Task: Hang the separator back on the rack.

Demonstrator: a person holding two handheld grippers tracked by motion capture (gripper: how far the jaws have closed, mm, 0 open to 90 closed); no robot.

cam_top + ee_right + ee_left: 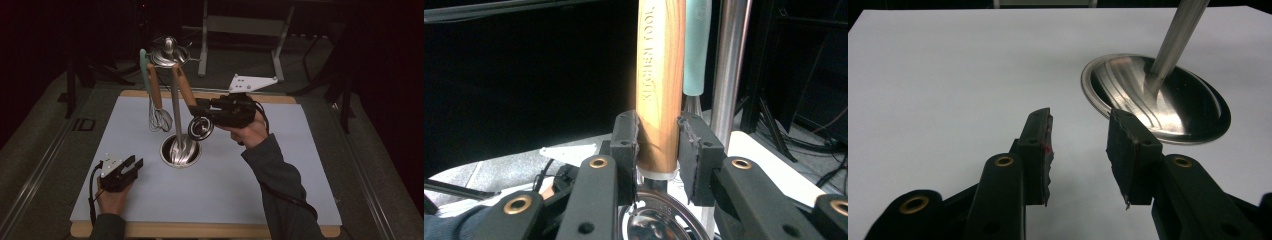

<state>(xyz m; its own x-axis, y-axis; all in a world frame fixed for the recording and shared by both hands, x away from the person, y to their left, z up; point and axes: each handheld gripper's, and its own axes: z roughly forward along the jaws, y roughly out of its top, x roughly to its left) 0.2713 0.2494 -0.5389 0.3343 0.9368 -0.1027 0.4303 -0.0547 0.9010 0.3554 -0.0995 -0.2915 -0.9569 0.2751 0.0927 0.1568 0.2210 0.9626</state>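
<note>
I see my two grippers as black plastic tools. The left gripper [131,166] has a small grey plate on top and a black cable that runs back along the wrist. The right gripper [200,109] carries a pale three-cornered plate with small holes. Each jaw arm has brass-coloured rivets and a rough black pad; one left pad has a red mark. The sleeves are dark blue-grey.

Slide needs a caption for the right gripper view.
Hand-held gripper closed on a wooden utensil handle stamped KITCHEN TOOL, beside the rack's steel pole.
</note>
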